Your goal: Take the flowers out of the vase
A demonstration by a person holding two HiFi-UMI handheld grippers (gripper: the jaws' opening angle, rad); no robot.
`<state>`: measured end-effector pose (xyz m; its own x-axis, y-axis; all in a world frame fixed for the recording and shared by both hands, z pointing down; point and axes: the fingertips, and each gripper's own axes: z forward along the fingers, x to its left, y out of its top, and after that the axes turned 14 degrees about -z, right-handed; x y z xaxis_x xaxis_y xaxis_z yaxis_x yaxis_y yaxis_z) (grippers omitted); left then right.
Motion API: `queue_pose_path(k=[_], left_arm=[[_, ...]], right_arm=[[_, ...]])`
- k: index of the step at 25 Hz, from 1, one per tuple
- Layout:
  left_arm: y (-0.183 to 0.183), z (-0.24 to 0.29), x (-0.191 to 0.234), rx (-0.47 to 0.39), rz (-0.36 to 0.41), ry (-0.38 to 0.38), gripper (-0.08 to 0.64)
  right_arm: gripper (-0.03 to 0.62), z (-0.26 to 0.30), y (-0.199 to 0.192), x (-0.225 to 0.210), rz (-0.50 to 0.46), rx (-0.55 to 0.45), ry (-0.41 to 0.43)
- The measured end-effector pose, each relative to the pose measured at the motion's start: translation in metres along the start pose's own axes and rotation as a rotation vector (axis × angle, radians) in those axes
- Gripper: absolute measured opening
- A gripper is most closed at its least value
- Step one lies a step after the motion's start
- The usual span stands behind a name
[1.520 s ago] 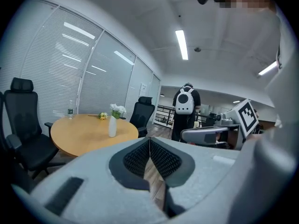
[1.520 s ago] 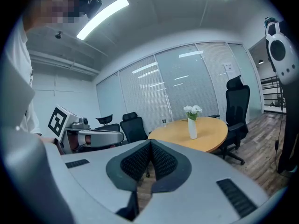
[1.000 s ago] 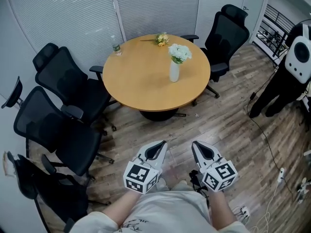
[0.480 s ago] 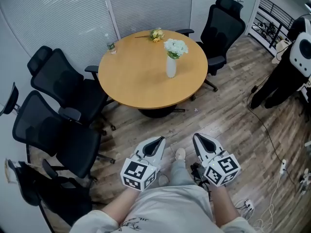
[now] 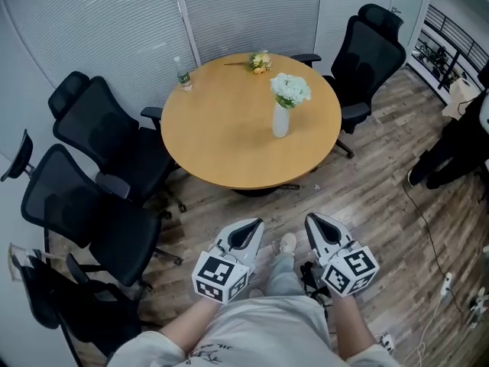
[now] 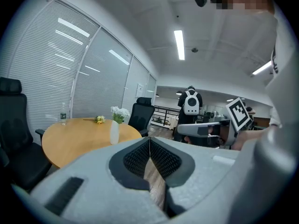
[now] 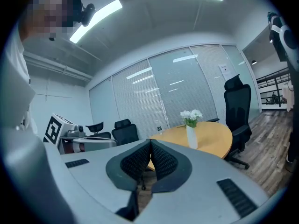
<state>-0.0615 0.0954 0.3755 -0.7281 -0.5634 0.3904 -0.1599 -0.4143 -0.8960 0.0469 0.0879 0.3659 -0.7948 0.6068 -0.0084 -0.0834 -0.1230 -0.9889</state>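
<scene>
A white vase point(image 5: 280, 120) with white flowers point(image 5: 290, 89) stands upright on the right half of a round wooden table point(image 5: 221, 144). The vase point(image 6: 114, 131) shows far off in the left gripper view, and the vase point(image 7: 191, 136) likewise in the right gripper view. A small yellow bunch of flowers point(image 5: 259, 61) lies at the table's far edge. My left gripper point(image 5: 250, 228) and right gripper point(image 5: 313, 225) are held side by side over the floor, well short of the table. Both are shut with nothing between their pads.
Three black office chairs point(image 5: 114, 140) crowd the table's left side, and another chair point(image 5: 374, 52) stands at its right. A small water bottle point(image 5: 182, 72) sits at the table's far left edge. Wood floor lies between me and the table. A cable point(image 5: 428, 235) trails at right.
The table and vase have come nearer and lower in the head view as I step forward. Both grippers stay shut and side by side.
</scene>
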Motion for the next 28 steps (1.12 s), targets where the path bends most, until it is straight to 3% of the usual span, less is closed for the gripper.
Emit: queue_pose_path(k=[12, 28], left_arm=[[0.045, 0.113, 0.054, -0.02, -0.029, 0.032, 0.011], [0.115, 0.242, 0.093, -0.096, -0.036, 0.096, 0.011]], right_arm=[[0.006, 0.089, 0.016, -0.107, -0.005, 0.007, 0.042], [0.006, 0.171, 0.039, -0.231, -0.031, -0.001, 0.128]])
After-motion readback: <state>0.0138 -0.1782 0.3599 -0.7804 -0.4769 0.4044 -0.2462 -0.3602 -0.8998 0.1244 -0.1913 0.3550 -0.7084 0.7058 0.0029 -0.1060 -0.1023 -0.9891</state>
